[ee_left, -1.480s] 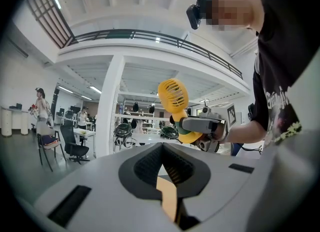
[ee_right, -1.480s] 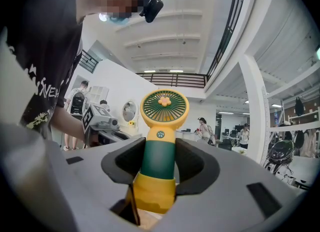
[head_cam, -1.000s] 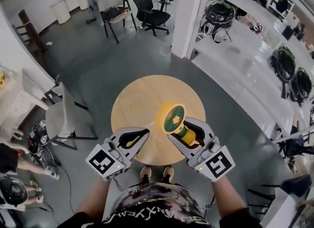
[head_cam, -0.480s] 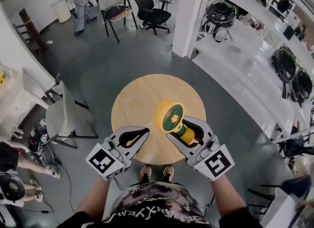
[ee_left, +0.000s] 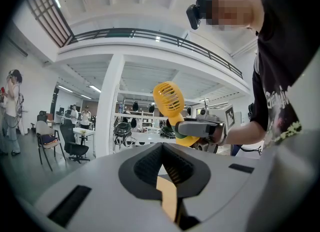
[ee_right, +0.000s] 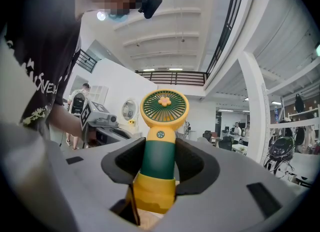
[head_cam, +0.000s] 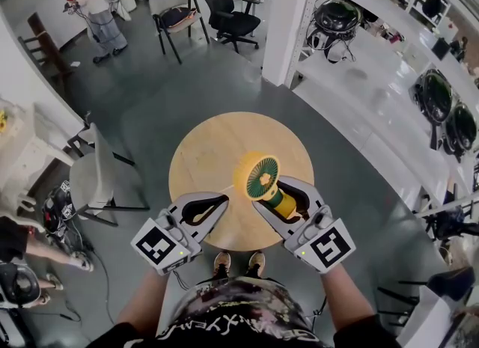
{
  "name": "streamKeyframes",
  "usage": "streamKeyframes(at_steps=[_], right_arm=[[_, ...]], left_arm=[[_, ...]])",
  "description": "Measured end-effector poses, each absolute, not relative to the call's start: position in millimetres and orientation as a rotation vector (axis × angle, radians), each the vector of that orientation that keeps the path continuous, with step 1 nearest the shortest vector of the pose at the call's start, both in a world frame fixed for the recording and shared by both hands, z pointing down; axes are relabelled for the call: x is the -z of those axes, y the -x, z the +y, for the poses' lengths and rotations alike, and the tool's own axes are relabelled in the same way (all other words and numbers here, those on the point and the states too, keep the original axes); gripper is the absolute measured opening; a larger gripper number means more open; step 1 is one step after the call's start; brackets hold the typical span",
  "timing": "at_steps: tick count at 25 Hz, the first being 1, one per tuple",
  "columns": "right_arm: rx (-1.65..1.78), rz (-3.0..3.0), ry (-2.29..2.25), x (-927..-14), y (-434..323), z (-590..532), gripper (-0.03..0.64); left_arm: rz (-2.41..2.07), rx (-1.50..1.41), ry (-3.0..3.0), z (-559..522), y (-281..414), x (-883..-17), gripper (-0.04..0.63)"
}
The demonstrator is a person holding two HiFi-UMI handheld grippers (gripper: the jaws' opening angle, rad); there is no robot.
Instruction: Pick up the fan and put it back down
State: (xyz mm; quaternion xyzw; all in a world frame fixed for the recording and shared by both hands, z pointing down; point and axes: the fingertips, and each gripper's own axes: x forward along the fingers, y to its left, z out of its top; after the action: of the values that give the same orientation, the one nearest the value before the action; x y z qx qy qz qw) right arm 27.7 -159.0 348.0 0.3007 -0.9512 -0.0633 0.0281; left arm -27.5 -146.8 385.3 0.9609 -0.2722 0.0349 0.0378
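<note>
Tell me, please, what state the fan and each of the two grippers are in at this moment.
fan, upright, gripped by its green handle; whether its base touches the table cannot be told.
right gripper, shut on the fan, pointing level.
left gripper, shut, nothing between its jaws, apart from the fan.

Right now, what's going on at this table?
A person stands over a round wooden table with a gripper in each hand. The right gripper is closed on the green handle of a small yellow fan, holding it upright over the table's near side. The left gripper is shut and empty beside it. Whether the fan's base is off the tabletop isn't clear.
</note>
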Motion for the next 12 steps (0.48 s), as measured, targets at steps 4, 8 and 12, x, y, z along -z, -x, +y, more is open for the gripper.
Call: streamKeyframes(at_steps=[4, 8, 12], right_arm=[[0.192, -2.911, -0.925, -355, -29, -162, 0.184], [0.179, -2.879, -0.922, -370, -30, -167, 0.184], [0.139, -2.846, -0.932, -388, -29, -174, 0.185]], left_arm=[[-0.838, -0.11, -2.95, -147, 28, -384, 0.012], [-0.837, -0.106, -2.95, -147, 26, -383, 0.012], [-0.836, -0.105, -2.953, -147, 28, -385, 0.012]])
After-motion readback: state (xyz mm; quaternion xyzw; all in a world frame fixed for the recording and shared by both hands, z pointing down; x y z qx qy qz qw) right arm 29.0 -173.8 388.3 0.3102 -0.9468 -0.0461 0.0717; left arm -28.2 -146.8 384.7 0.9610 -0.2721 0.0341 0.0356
